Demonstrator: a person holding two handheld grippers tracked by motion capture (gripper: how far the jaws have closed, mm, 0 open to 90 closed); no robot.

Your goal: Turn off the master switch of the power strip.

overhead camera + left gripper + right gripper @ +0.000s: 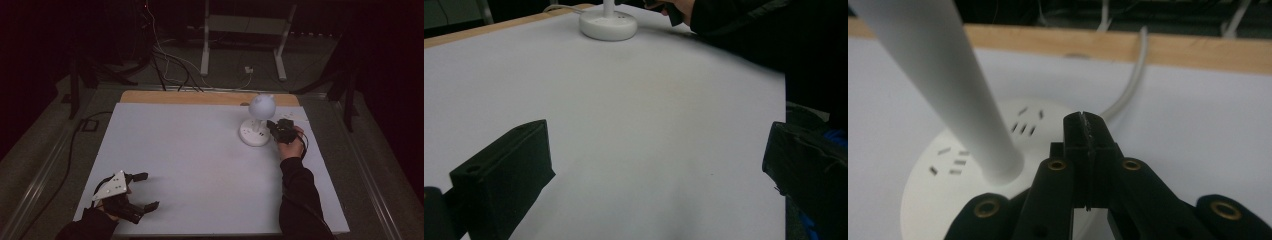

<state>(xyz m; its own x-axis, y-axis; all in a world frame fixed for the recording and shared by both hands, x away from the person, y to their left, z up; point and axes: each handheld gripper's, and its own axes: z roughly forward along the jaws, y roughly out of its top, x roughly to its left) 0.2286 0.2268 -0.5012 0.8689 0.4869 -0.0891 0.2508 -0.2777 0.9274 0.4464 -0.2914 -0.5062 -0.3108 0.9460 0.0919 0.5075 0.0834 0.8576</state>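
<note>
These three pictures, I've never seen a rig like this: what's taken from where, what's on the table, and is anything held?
A person works with handheld tongs, one in each hand. The high view looks down on the table. The left tongs rest near its front corner, jaws wide apart, holding nothing; their own camera looks across the table. The right tongs are at the lamp, a white one with a round base that has sockets, a stem and a ball head. Their camera shows the jaws shut together, tips over the base beside the stem, gripping nothing. A cord runs off the table's far edge.
</note>
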